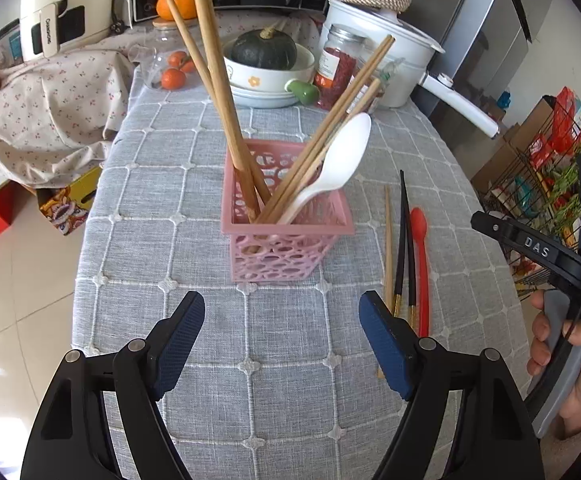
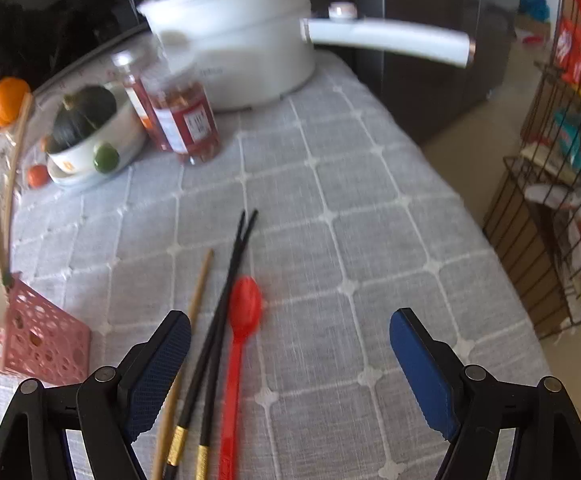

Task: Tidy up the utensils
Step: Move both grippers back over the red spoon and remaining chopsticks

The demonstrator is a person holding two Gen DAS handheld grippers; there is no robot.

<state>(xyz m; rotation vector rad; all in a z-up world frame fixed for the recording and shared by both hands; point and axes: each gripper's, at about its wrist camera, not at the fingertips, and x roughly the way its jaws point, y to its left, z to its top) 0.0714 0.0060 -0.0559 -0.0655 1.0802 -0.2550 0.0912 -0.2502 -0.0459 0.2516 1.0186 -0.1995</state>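
Note:
A pink perforated basket (image 1: 286, 236) stands mid-table on the grey checked cloth and holds several wooden chopsticks (image 1: 218, 92) and a white spoon (image 1: 342, 164). My left gripper (image 1: 282, 304) hovers open and empty just in front of it. To the basket's right lie a wooden chopstick (image 2: 200, 292), a pair of black chopsticks (image 2: 226, 292) and a red spoon (image 2: 244, 308). My right gripper (image 2: 290, 320) is open above them, with the utensils near its left finger and nothing gripped. The basket (image 2: 42, 340) shows at the left edge of the right wrist view.
At the back of the table stand a white pot with a long handle (image 2: 246, 48), a jar of red contents (image 2: 186, 120) and a bowl holding a dark squash (image 1: 266, 68). A wire rack (image 2: 562, 200) stands past the table's right edge. A hand (image 1: 570, 360) holds the right gripper.

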